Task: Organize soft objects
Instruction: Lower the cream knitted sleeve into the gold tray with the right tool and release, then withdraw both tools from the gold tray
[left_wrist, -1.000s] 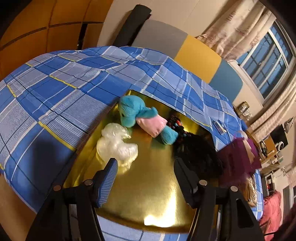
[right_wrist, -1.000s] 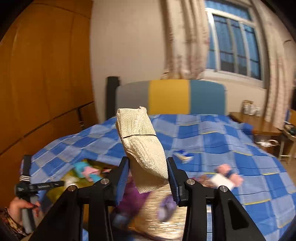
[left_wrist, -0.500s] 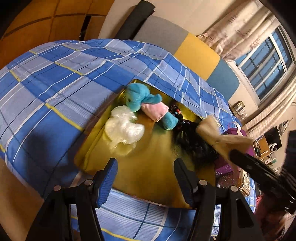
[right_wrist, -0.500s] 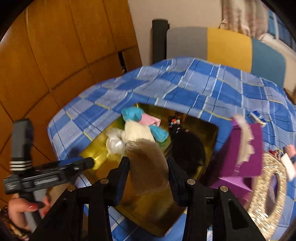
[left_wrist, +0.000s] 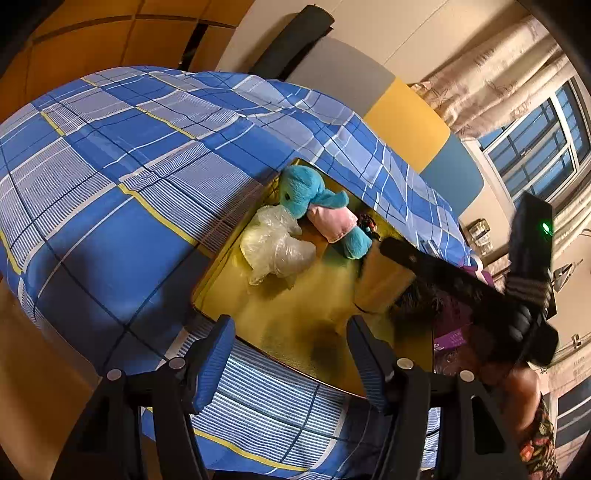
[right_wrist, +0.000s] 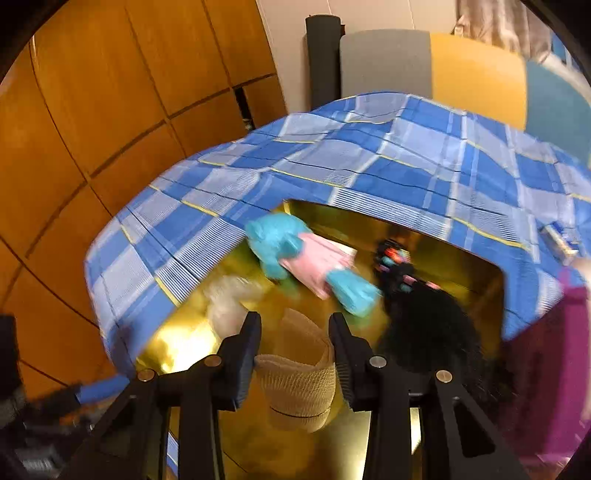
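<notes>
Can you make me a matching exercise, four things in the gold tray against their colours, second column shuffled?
Things:
1. plush toy
2. crumpled plastic bag
3. knit cloth in the right gripper
4. fuzzy item

Colours:
A. black
B. beige
C. turquoise with pink
D. clear whitish

Pairs: 1-C, 2-D, 3-B, 4-A

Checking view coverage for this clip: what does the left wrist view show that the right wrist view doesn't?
Left only: the right gripper from outside, carrying the beige knit roll over the gold tray; the window.

Right only: the wooden wardrobe panels up close, the roll pinched between its fingers.

Both: teal plush toy, crumpled plastic bag, black fuzzy item, plaid sheet.
</notes>
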